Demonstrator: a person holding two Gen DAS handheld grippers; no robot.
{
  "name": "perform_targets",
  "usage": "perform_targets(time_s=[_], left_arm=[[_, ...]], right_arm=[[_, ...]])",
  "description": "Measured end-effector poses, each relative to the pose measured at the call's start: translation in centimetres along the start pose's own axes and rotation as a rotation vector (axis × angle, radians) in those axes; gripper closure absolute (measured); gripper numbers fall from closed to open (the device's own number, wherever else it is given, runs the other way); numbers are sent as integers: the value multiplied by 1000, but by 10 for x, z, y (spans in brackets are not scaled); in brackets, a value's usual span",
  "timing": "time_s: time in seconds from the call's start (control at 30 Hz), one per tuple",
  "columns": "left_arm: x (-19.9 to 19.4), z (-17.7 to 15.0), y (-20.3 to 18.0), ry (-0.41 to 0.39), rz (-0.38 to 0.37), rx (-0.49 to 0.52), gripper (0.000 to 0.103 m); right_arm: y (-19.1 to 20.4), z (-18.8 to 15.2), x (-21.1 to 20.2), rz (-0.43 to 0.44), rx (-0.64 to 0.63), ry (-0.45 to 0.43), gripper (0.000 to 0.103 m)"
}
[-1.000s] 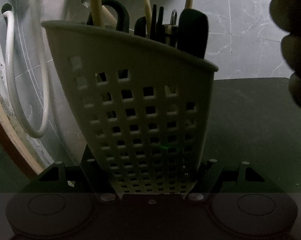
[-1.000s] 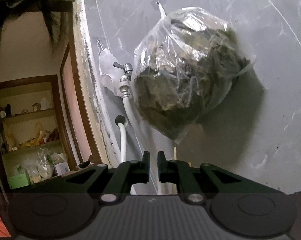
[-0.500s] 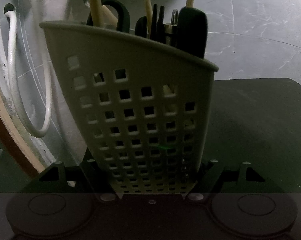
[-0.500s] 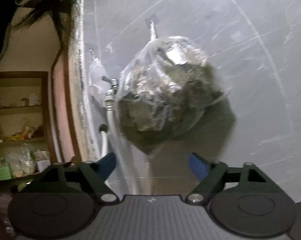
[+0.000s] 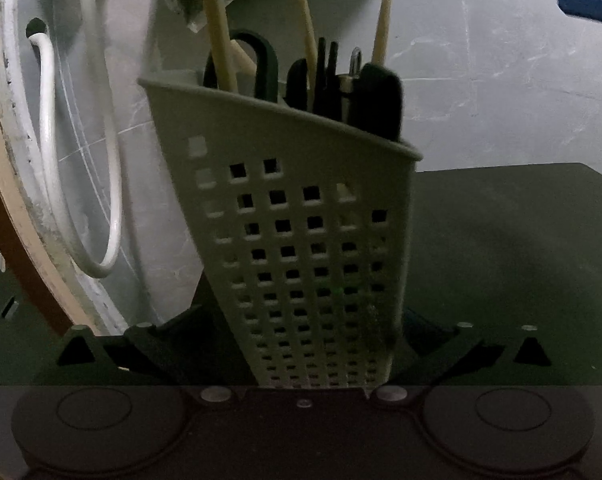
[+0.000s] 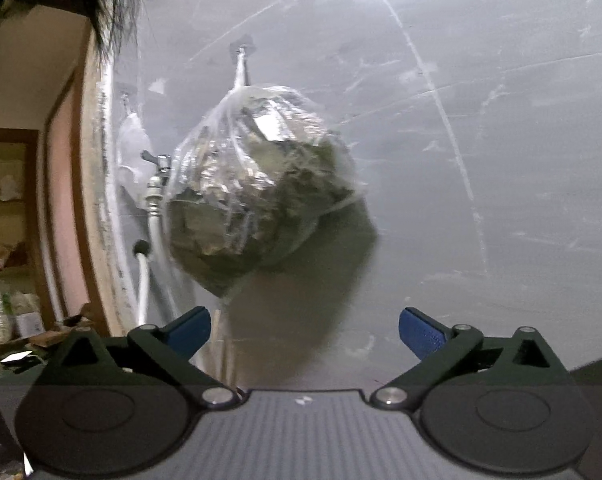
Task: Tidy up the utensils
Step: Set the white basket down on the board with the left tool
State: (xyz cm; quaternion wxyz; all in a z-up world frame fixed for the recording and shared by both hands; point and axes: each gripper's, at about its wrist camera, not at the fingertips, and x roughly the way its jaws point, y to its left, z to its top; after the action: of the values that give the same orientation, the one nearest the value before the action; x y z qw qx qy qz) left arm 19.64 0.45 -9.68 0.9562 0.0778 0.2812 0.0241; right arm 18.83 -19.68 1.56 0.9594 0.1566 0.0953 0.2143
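Pale plastic: the perforated utensil caddy (image 5: 301,240) stands upright on the dark countertop (image 5: 501,260), close to the grey wall (image 5: 481,80).
Contents: wooden sticks (image 5: 217,32), black handles (image 5: 377,100) and scissors (image 5: 261,64) stand handle-up, so each can be pulled out singly.
Left gripper (image 5: 301,340): its fingers flank the caddy's base, probably steadying it; whether they actually clamp it I cannot tell, since the pads are hidden.
Right gripper (image 6: 303,332): spread wide and empty, blue pads (image 6: 421,334) apart, raised facing the hanging plastic bag (image 6: 257,188).
Hose (image 5: 49,160): loops down the wall, left of the caddy.
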Motion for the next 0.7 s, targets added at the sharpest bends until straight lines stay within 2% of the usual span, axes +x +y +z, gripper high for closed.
perform_targets(time_s=[0.17,0.3,0.43,0.7], left_arm=[[-22,-8,4,-23,-21,24,1],[-50,-12,16,-75,-40,-11,1],[-91,-21,32,-126,-55,-53,1],[-180,-36,54,-186,-56,-60,1]], right_arm=[[5,-2,-25,-117,6,26,0],[21,-7,-57,-231,-7,56,0],[47,-12,-92,-354,-21,110,0],[105,-35,-171,-500,-7,152,0]])
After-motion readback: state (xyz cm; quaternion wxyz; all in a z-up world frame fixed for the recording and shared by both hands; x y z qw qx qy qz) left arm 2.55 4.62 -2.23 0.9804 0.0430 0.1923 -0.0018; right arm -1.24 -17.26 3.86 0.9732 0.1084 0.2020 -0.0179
